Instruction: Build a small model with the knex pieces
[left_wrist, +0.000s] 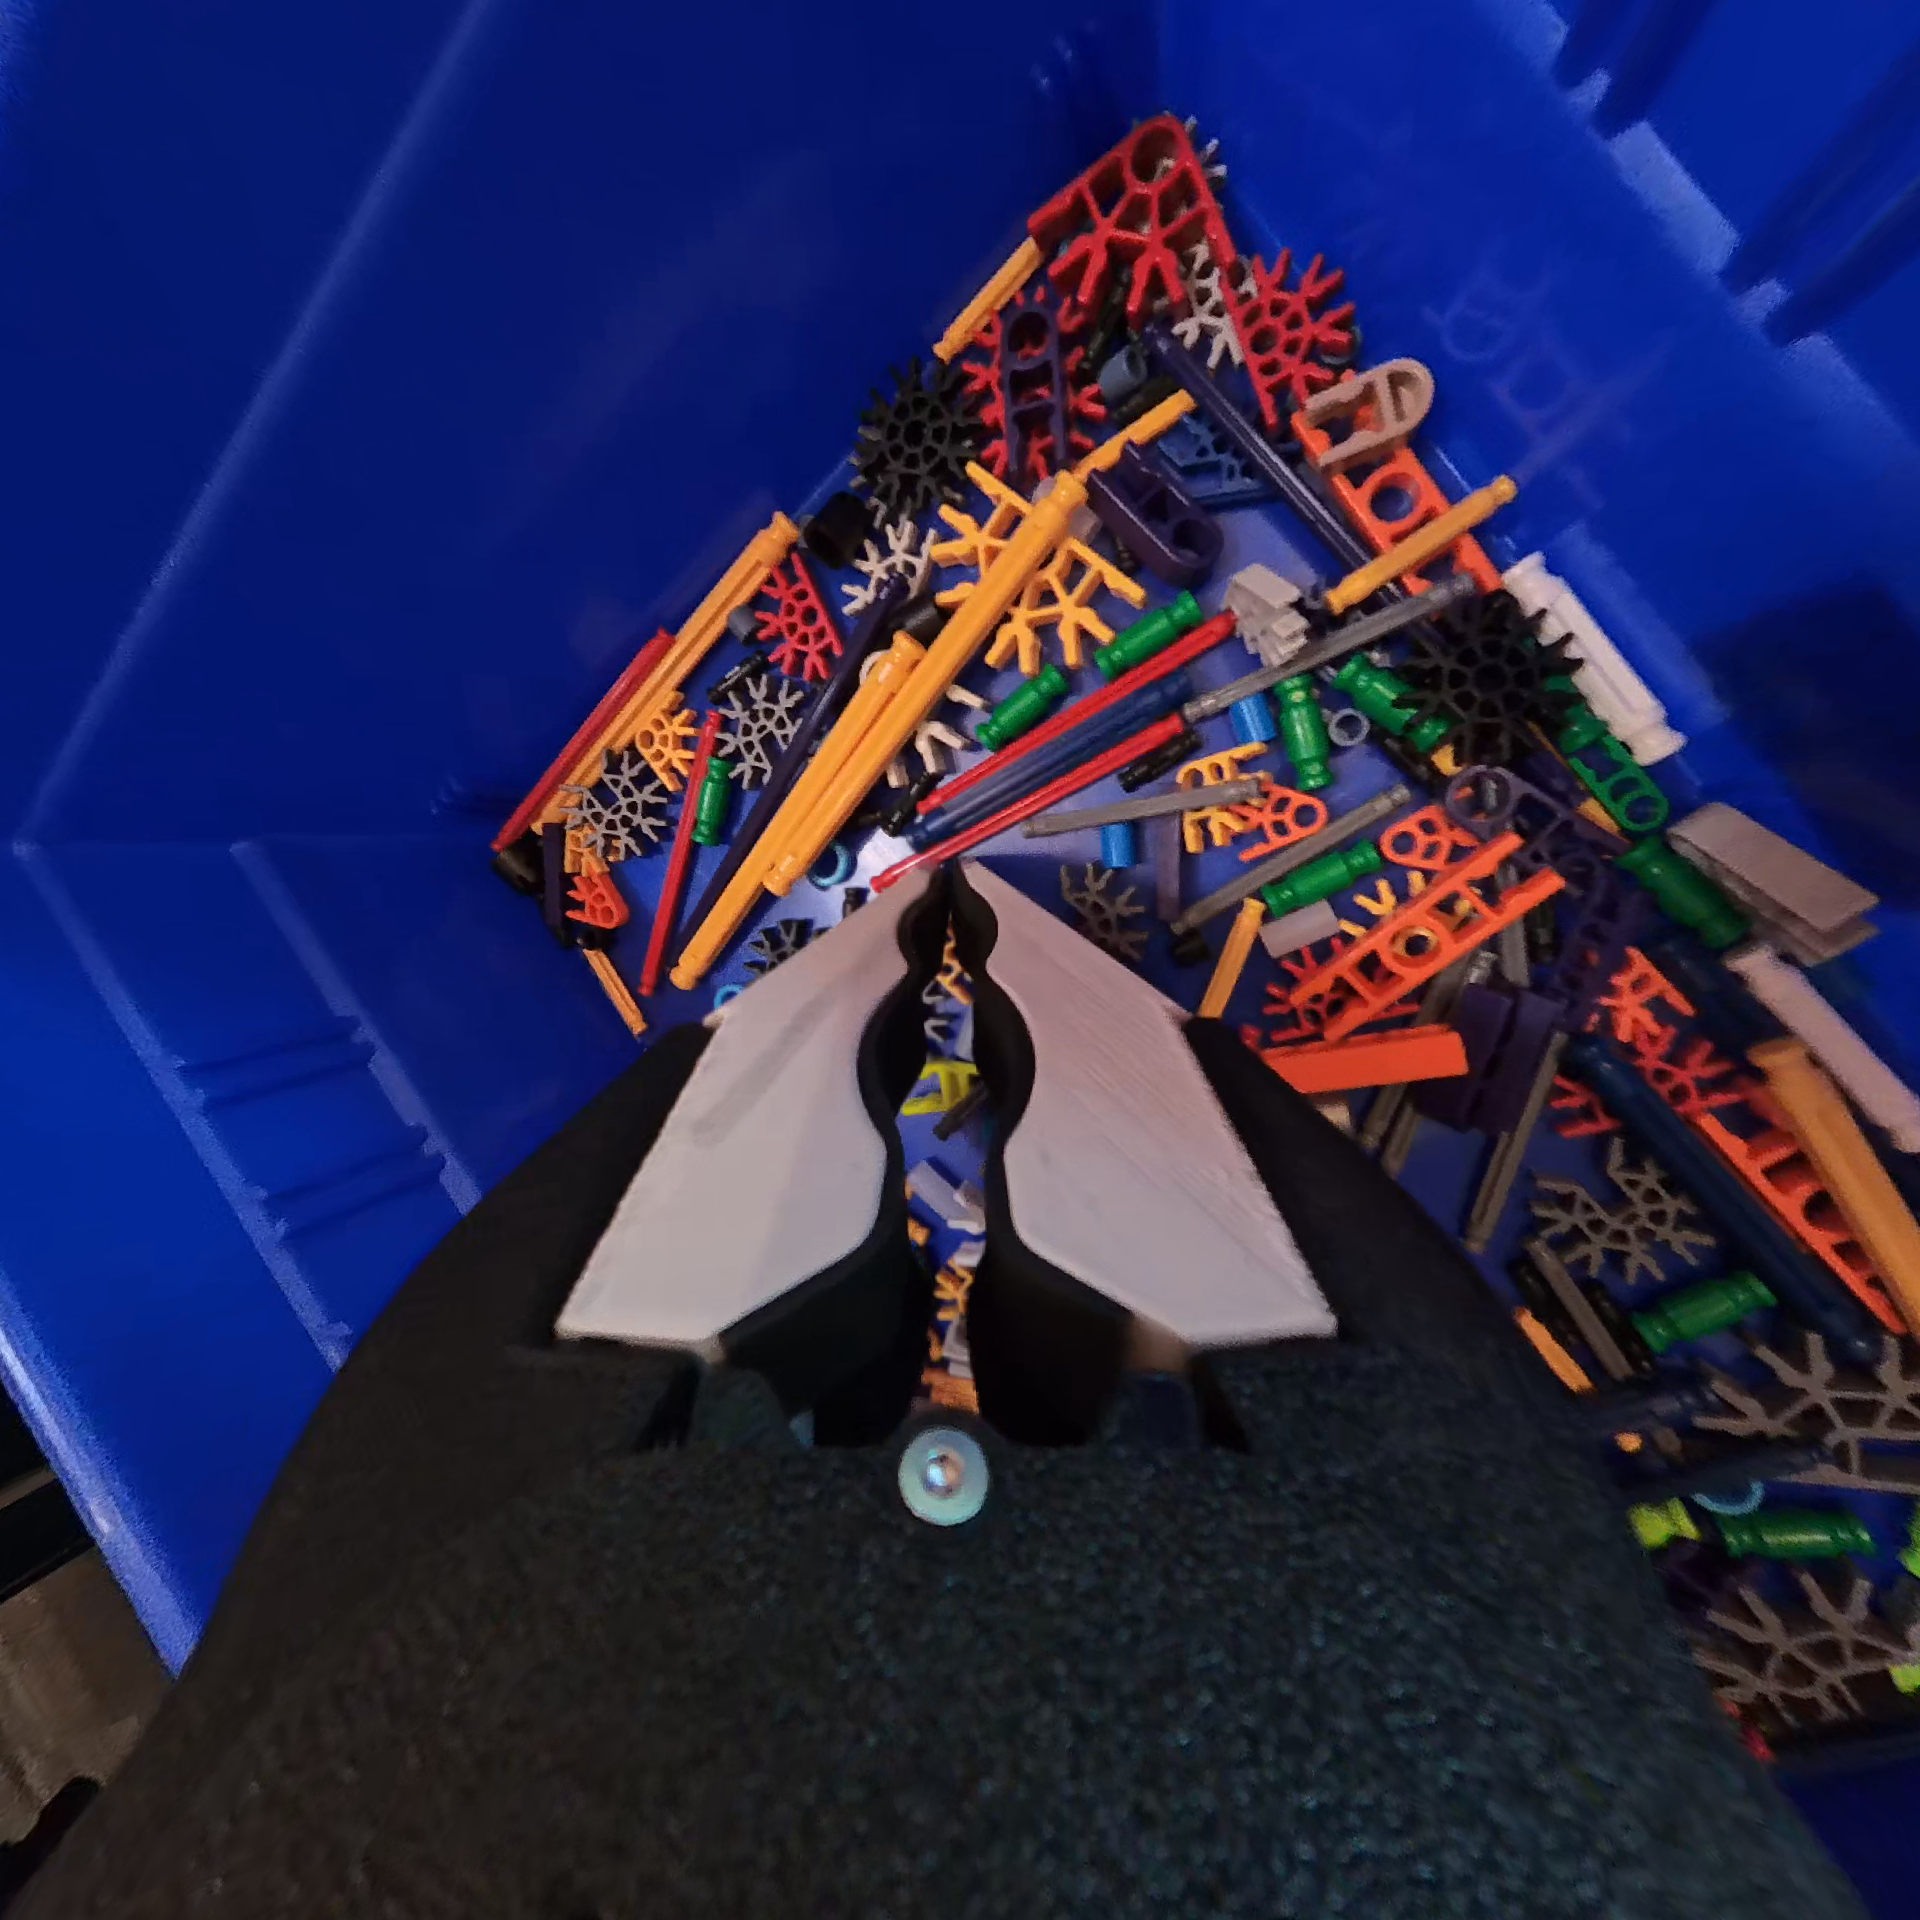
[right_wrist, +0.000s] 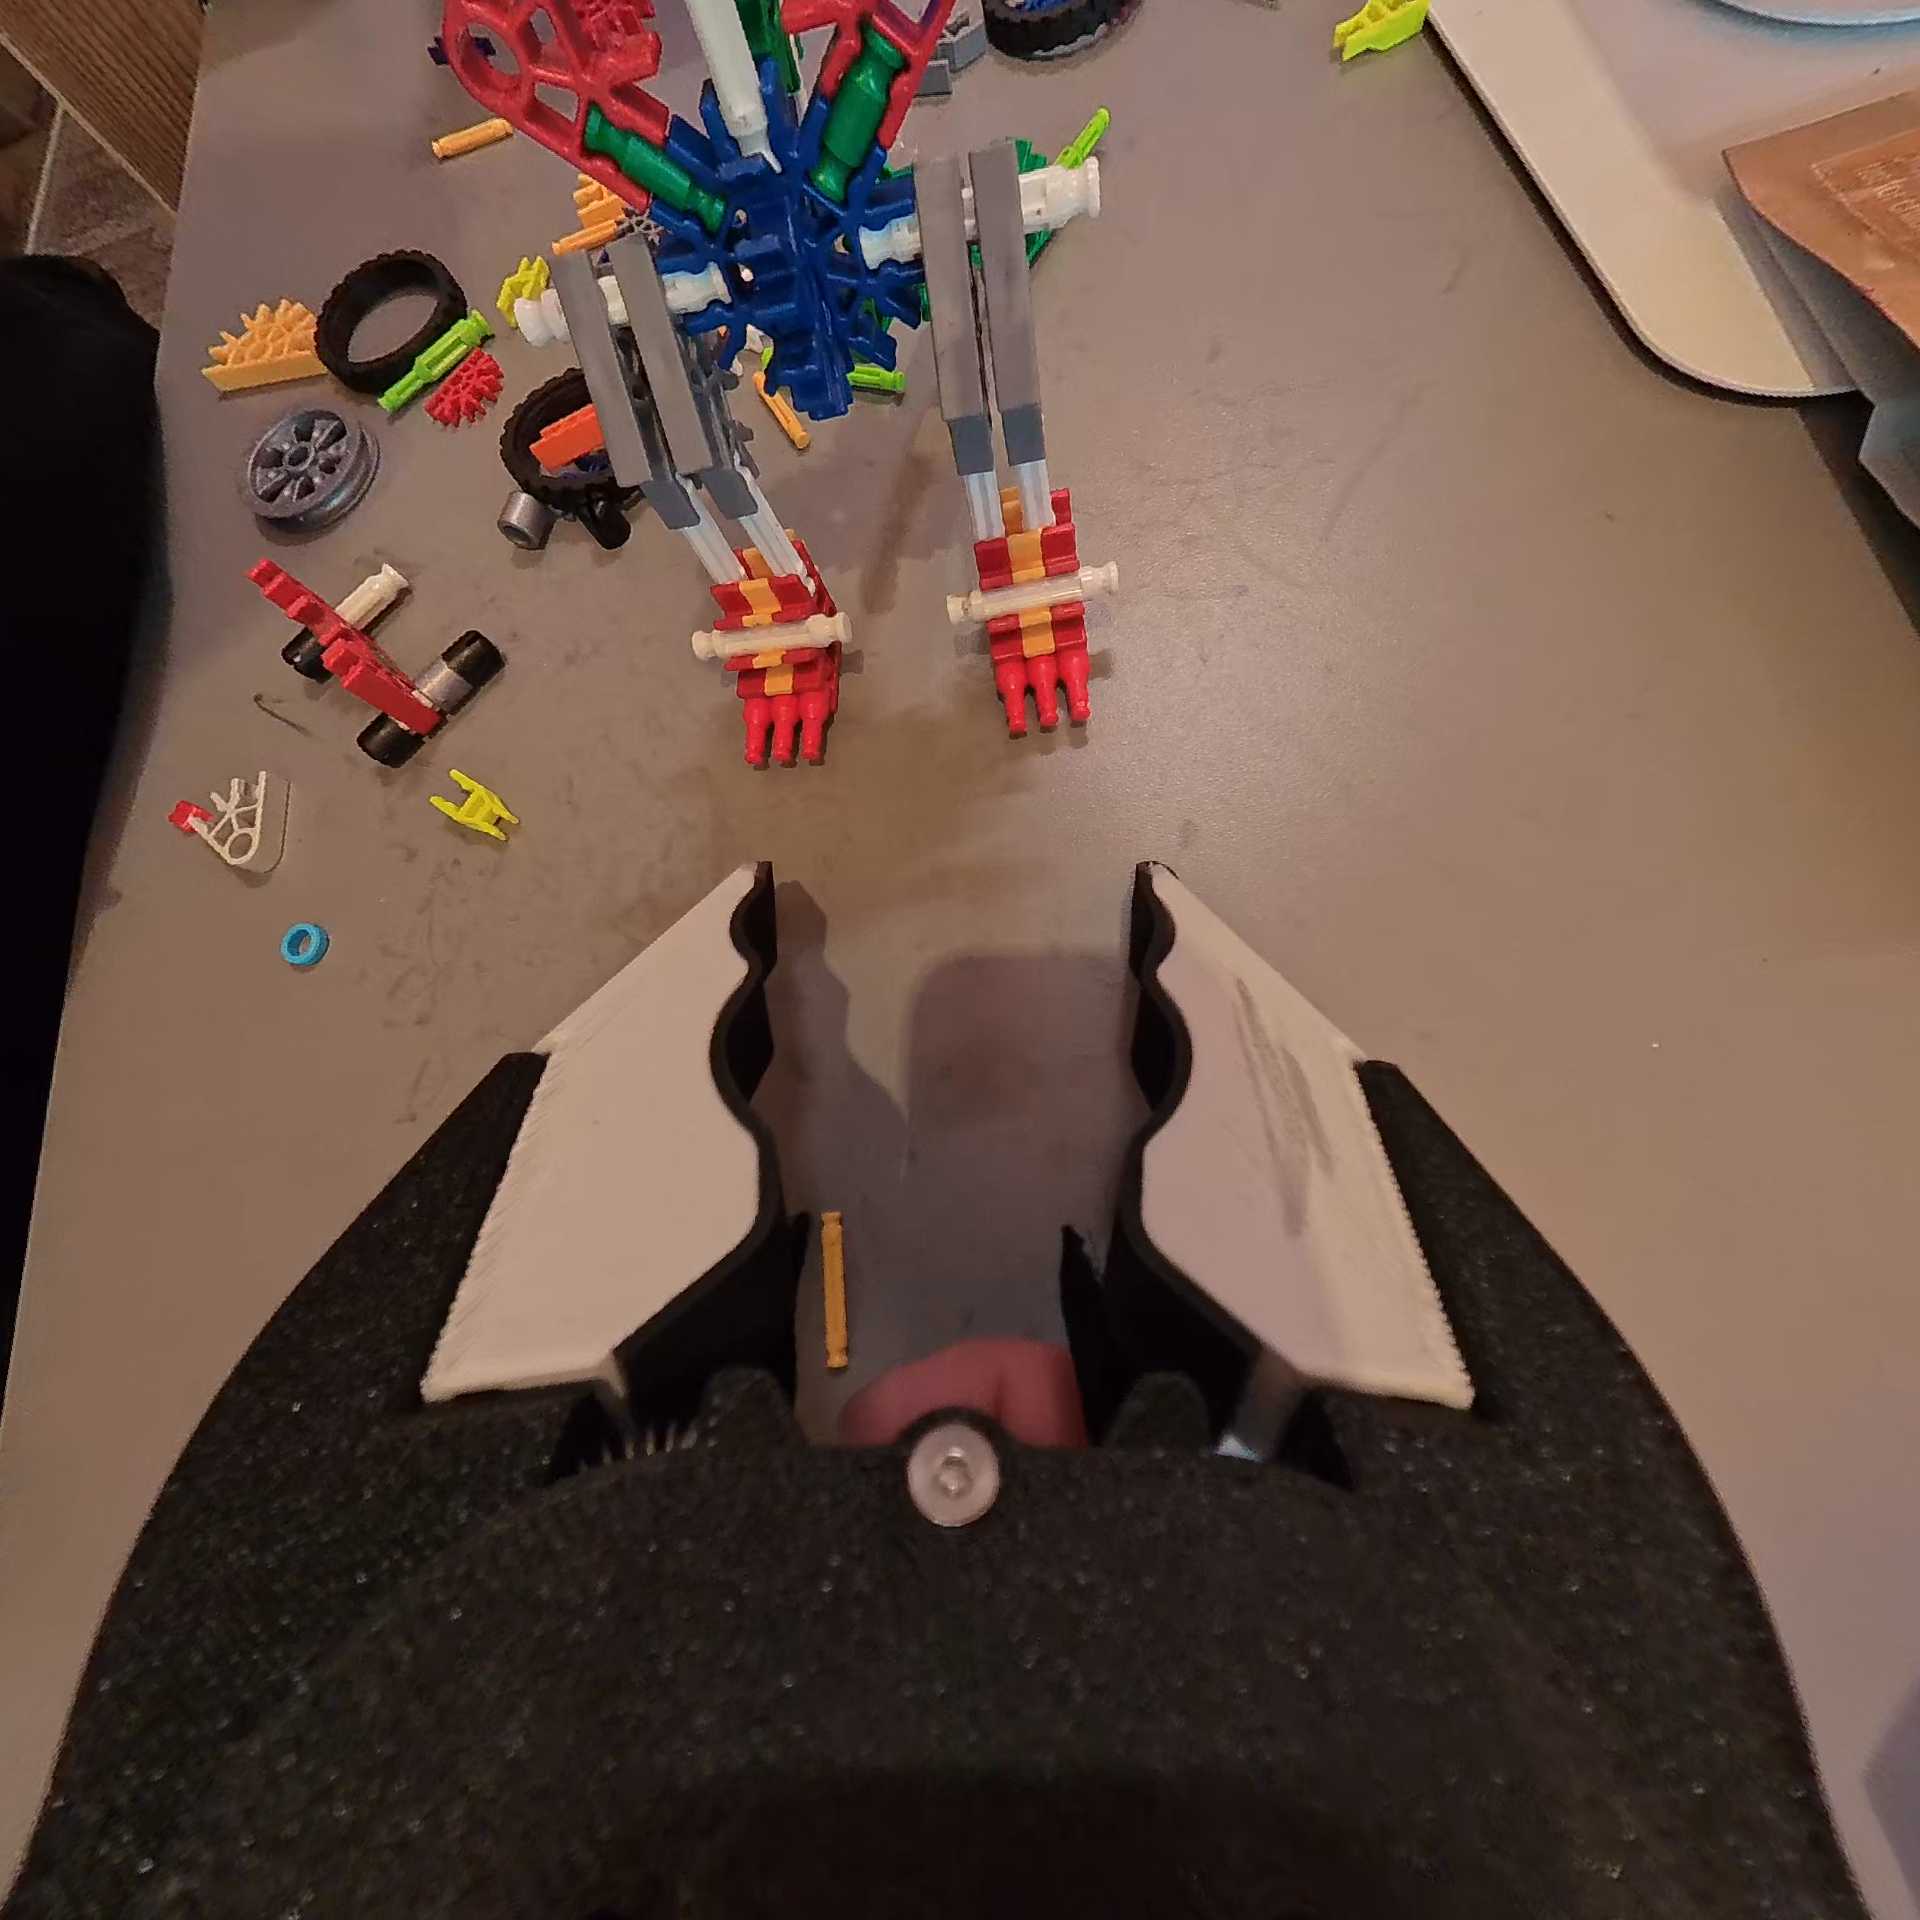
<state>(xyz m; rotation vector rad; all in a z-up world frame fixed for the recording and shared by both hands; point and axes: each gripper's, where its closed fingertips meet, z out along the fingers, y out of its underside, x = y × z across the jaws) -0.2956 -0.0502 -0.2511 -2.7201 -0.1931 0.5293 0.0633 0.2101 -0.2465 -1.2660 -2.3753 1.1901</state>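
My left gripper (left_wrist: 951, 883) is shut, its fingertips meeting with nothing seen between them. It hangs inside a blue plastic bin (left_wrist: 416, 520), just above a pile of loose construction-toy rods and connectors (left_wrist: 1143, 675). A thin red rod (left_wrist: 1060, 800) ends right at the tips, and long yellow rods (left_wrist: 883, 748) lie just to the left. My right gripper (right_wrist: 954, 883) is open and empty over a grey table (right_wrist: 1351, 727). It faces a built toy model (right_wrist: 790, 239) with two grey legs ending in red feet (right_wrist: 779, 655). A short orange rod (right_wrist: 833, 1288) lies on the table between its fingers.
Left of the model lie a black tyre (right_wrist: 387, 317), a grey wheel (right_wrist: 312, 462), a small red assembly (right_wrist: 374, 665), a yellow-green connector (right_wrist: 473, 805) and a blue ring (right_wrist: 304, 945). A light flat slab (right_wrist: 1621, 208) and brown board (right_wrist: 1849, 187) sit at the right. The gap from one gripper's tips to the other's is roughly 45 cm.
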